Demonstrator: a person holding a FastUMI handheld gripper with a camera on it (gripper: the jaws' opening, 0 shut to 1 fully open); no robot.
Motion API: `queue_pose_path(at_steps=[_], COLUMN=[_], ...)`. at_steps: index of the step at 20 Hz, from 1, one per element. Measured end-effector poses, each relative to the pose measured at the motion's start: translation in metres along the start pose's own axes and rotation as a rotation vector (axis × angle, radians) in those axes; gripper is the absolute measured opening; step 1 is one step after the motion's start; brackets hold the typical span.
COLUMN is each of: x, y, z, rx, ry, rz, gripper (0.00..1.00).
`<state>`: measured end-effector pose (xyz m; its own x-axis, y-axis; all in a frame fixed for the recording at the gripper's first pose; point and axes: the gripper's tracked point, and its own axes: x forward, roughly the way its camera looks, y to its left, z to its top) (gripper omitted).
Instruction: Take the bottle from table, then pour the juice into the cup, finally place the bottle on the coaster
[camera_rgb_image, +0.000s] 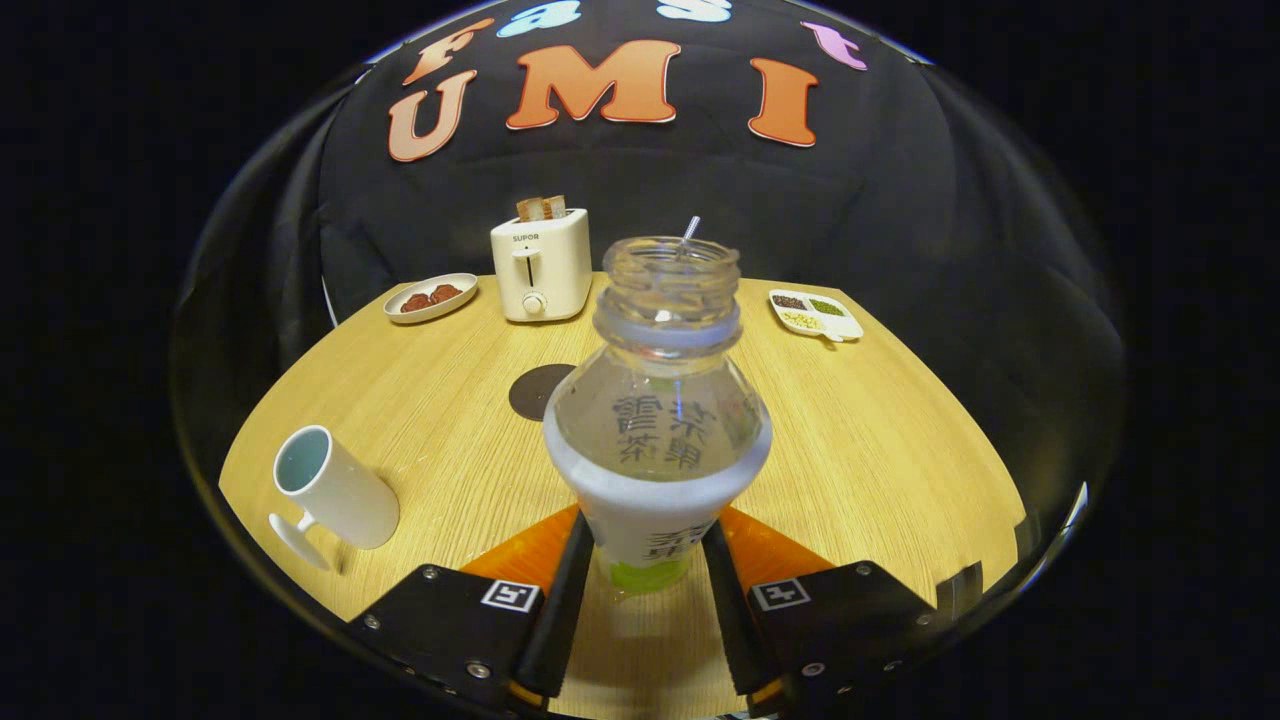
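A clear plastic bottle (660, 420) with a white label and no cap stands upright between my fingers. My gripper (647, 560) is shut on the bottle, both fingers pressing its lower part, and it looks lifted just off the wooden table (880, 450). A white cup (335, 488) with a handle stands to the left of the fingers. A dark round coaster (537, 391) lies flat on the table beyond the bottle, partly hidden behind it.
A white toaster (541, 265) with bread in it stands at the table's far side. Left of it lies a small plate (431, 297) with reddish food. A divided dish (815, 313) of grains sits at the far right.
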<state>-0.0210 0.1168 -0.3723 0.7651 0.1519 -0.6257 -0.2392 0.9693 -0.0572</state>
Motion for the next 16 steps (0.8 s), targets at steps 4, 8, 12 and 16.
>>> queue_pose_path(at_steps=[4, 8, 12, 16], x=[-0.005, -0.021, -0.035, -0.046], y=[0.004, 0.015, 0.03, 0.051], z=[0.015, 0.037, 0.06, 0.068], rx=[0.014, -0.071, -0.18, -0.33], ry=[0.012, 0.0, -0.026, -0.048], rz=[-0.017, -0.05, -0.093, -0.137], gripper=[0.55, 0.53, 0.54, 0.54])
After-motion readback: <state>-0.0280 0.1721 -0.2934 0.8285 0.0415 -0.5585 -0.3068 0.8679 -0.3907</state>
